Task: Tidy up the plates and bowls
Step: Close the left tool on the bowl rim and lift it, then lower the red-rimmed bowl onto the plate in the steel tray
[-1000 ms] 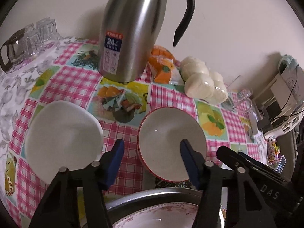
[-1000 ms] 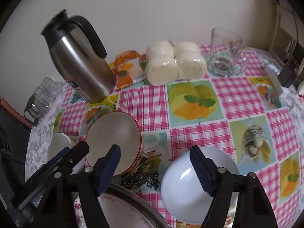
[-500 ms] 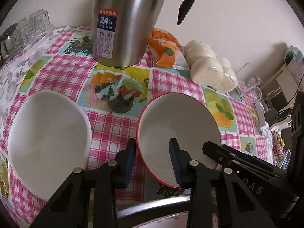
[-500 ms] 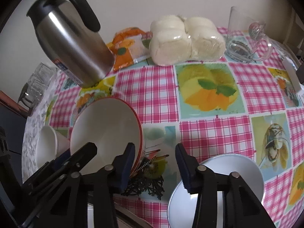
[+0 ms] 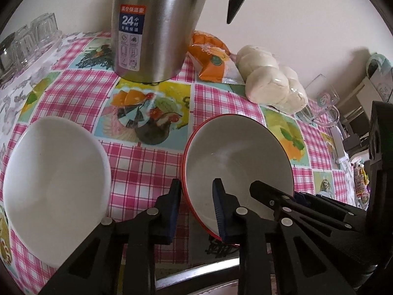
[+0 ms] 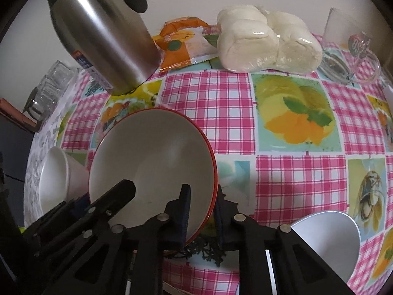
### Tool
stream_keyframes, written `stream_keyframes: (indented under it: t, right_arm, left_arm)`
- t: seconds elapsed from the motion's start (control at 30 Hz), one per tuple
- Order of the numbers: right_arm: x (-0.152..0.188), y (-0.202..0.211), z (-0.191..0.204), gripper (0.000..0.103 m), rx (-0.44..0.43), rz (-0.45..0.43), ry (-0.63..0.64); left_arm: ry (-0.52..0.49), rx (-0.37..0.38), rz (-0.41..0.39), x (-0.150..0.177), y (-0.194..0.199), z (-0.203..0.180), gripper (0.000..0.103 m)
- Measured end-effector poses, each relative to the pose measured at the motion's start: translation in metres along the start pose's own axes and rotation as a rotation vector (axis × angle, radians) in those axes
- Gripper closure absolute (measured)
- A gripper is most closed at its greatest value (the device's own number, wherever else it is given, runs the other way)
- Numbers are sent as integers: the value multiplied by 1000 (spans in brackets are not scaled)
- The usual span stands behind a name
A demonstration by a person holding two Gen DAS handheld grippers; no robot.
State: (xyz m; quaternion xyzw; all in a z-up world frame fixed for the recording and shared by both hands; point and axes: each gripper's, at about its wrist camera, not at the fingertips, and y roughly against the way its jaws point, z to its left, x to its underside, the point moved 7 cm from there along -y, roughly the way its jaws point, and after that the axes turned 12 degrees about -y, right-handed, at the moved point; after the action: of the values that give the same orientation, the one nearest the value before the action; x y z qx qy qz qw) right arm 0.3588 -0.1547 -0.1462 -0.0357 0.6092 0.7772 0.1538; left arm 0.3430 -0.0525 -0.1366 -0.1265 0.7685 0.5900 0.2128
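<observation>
A white bowl with a red rim [image 5: 235, 152] [image 6: 152, 157] stands on the checked tablecloth [image 5: 147, 162]. Both grippers straddle its near rim. My left gripper [image 5: 196, 204] is closing on the bowl's left side, one pad outside the wall and one inside. My right gripper [image 6: 202, 209] is closing on the bowl's right side in the same way. A plain white bowl [image 5: 54, 184] [image 6: 54, 177] lies just left of it. Another white bowl [image 6: 326, 241] sits at the lower right in the right wrist view.
A steel thermos jug [image 5: 157, 24] stands behind the bowls, with an orange packet [image 5: 211, 59] and wrapped white buns [image 5: 270, 81] to its right. A glass mug [image 6: 351, 49] is at the far right, glasses [image 5: 29, 39] at the far left. A metal rim [image 5: 196, 272] shows below the grippers.
Both grippers came down and nearer to the red-rimmed bowl. Their jaws narrowed from wide apart until each pair straddles the bowl's rim.
</observation>
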Motion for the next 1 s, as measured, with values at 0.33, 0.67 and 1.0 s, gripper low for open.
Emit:
stream_keyframes:
  t: [0.33,0.67,1.0]
  right_arm:
    - [-9,28,-7,84,-42,-77,-38]
    - [10,90,-5,84,-53,-143,-42]
    - [66,135,-3,84,-89,-159,-73]
  left_arm:
    - [-41,17,-84,-11,27,-15,77]
    - [-74,13,-128,-4,85,-38,77]
    - [-60,29,-144,43,131,-40,77]
